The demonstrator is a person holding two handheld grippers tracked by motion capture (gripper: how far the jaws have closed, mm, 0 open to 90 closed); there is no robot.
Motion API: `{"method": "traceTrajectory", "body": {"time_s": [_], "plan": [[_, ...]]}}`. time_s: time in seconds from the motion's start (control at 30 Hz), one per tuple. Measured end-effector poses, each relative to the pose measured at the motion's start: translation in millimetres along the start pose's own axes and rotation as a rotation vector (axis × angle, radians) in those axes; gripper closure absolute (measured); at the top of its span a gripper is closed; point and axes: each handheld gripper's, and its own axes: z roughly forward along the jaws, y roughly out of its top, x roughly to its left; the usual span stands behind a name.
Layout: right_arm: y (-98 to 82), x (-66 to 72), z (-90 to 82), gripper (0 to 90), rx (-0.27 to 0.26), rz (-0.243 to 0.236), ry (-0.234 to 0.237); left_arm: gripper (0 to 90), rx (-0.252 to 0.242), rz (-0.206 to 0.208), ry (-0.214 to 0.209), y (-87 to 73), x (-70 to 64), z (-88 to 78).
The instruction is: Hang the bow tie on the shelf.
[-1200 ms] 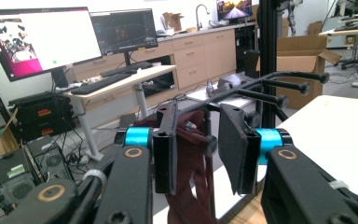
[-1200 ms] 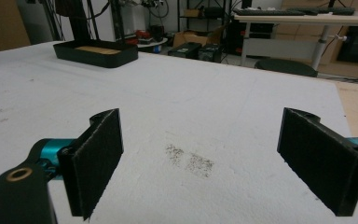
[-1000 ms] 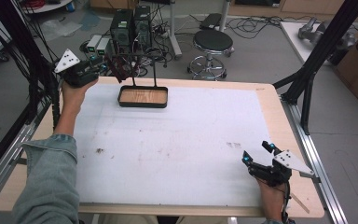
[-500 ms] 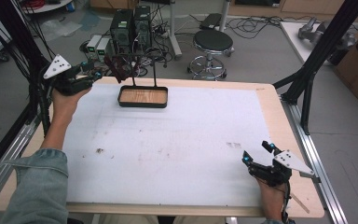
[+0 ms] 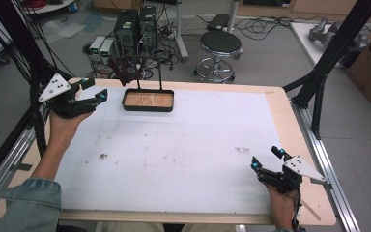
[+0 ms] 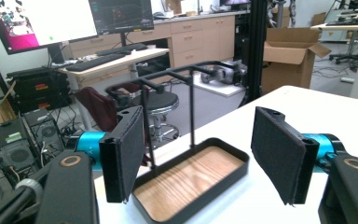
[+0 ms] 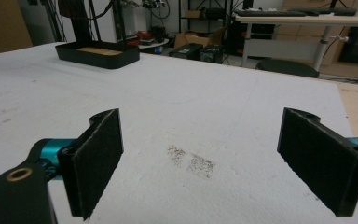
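The left gripper (image 5: 92, 90), its fingers just opening wide with nothing between them, was left of the black tray stand (image 5: 148, 100); the right gripper (image 5: 266, 159) sat near, fingers wide.

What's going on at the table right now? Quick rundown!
Left gripper open, empty, jaws just been opening, left of the stand. Right gripper open, empty, low at near right corner. Black stand with wooden tray at far edge, dark red item hanging. Nothing in the way.

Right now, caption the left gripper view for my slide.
Left gripper, jaws just opened and empty, faces the black wooden-floored tray stand.
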Motion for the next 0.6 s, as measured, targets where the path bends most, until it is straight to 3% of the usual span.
{"method": "traceTrajectory", "body": {"time_s": [0.2,0.47,0.6], "plan": [[0.0,0.4,-0.1,13.1,0.005,0.001,0.000,28.5,0.013,-0.005,0.015,-4.7,-17.9,-16.5],[-0.1,0.5,0.0,13.1,0.006,0.002,-0.001,23.9,0.029,-0.072,0.049,-22.7,-31.3,-39.3],[0.0,0.3,0.3,13.1,0.005,-0.004,-0.001,23.1,0.049,-0.066,0.062,-32.2,-40.2,-47.0]]}}
